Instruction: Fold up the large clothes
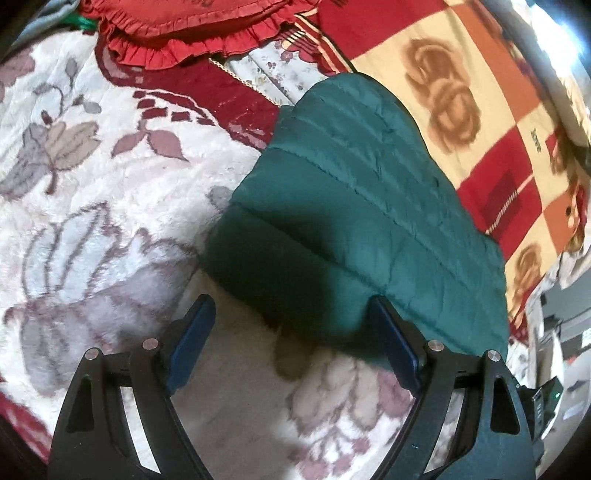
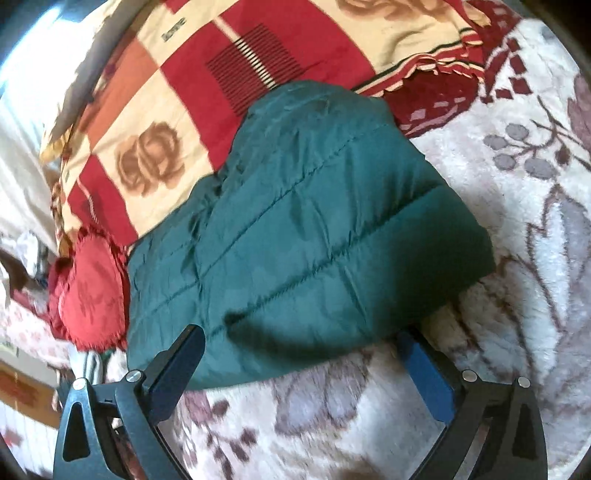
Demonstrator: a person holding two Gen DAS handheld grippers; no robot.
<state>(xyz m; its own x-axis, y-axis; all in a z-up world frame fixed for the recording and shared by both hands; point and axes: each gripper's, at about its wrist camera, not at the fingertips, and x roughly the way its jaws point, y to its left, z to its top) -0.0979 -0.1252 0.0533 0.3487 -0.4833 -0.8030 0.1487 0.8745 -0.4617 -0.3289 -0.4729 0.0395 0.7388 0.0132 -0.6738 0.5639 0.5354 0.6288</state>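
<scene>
White floral plush blanket [image 1: 110, 177] covers the bed, a red-and-cream rose quilt [image 2: 155, 122] beyond. Folded green puffer jacket [image 1: 354, 206] lies across both. Left gripper [image 1: 291, 314] and right gripper [image 2: 306, 350] stand spread, empty.

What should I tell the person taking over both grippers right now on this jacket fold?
Left gripper: open, nothing gripped, its jaws at the near edge of the green puffer jacket.
Right gripper: open, holding nothing, jaws astride the jacket's near edge.
The jacket lies in a compact folded bundle, partly on the white floral blanket, partly on the red-and-cream checked quilt. A red frilled cushion sits beyond.
Done: it looks folded down and released.
Left: probably check the fold, tidy or fold once more.
</scene>
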